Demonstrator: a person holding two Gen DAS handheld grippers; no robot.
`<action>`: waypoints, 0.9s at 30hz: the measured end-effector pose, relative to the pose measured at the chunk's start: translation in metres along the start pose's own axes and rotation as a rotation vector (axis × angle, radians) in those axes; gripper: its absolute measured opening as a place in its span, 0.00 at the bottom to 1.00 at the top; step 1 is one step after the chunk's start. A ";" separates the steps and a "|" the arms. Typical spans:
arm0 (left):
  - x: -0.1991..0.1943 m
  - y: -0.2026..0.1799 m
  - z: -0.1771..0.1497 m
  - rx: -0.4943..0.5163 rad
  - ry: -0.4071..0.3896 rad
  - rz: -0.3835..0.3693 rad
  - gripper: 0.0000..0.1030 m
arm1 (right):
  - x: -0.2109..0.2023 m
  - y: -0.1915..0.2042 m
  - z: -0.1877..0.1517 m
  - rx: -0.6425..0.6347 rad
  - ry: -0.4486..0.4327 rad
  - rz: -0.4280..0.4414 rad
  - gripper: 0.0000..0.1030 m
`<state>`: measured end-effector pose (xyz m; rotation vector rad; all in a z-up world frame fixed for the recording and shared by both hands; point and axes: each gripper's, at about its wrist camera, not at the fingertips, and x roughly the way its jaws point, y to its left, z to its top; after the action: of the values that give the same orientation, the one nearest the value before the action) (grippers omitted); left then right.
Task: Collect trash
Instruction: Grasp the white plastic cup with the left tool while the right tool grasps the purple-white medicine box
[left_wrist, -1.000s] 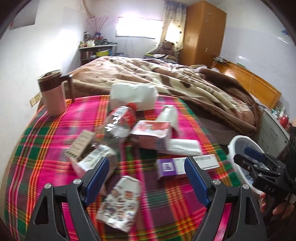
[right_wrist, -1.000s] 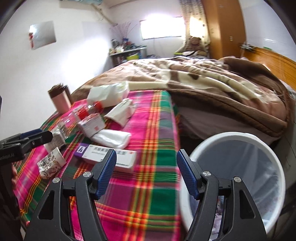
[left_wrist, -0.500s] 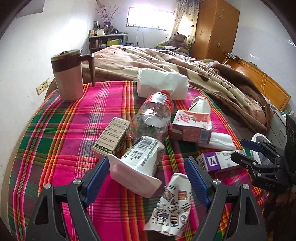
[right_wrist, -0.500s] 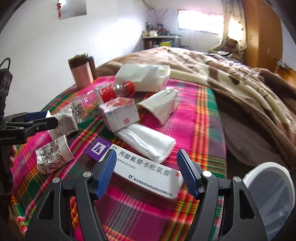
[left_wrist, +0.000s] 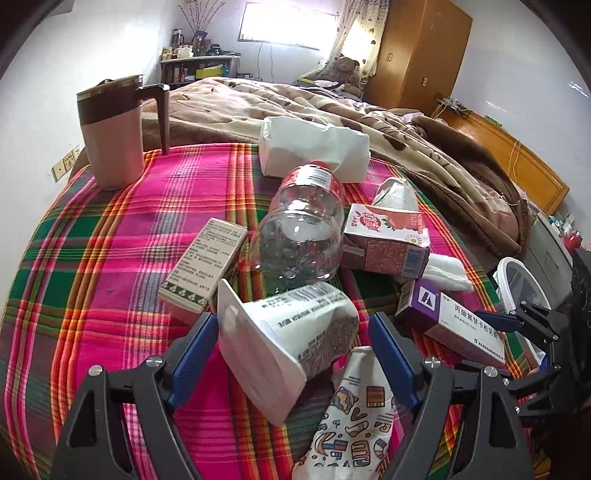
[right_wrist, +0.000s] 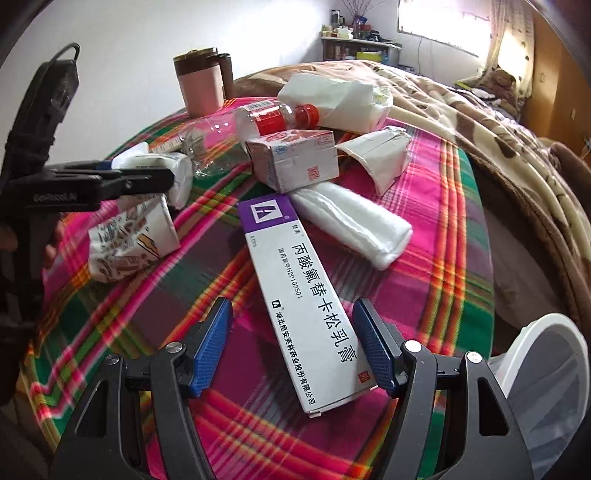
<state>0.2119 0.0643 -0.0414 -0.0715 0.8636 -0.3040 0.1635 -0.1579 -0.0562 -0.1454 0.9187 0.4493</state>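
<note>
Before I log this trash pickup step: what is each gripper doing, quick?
Left gripper: open, holding nothing; the white yogurt cup lies between its fingers.
Right gripper: open, holding nothing; the purple-and-white medicine box lies between its fingers.

Medicine box: "丙酸氟替卡松乳膏", apparently "H20103501"; left gripper: faint "GenRobot.AI".

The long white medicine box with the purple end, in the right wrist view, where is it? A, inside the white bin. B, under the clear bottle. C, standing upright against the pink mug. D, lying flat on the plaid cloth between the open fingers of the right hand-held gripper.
D: the medicine box lies flat on the plaid cloth, its near end between the spread fingers of the right hand-held gripper, which do not press it.
</note>
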 end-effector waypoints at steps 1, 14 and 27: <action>0.001 0.000 0.001 0.005 0.004 -0.005 0.82 | 0.002 0.000 0.002 0.009 0.001 -0.012 0.67; 0.025 -0.001 -0.001 0.024 0.059 0.046 0.82 | 0.011 -0.001 0.005 0.091 -0.001 -0.071 0.67; 0.001 -0.008 -0.006 0.007 0.007 0.082 0.80 | 0.002 0.003 0.001 0.105 -0.052 -0.050 0.37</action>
<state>0.2061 0.0570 -0.0446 -0.0285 0.8699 -0.2307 0.1642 -0.1542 -0.0568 -0.0607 0.8835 0.3565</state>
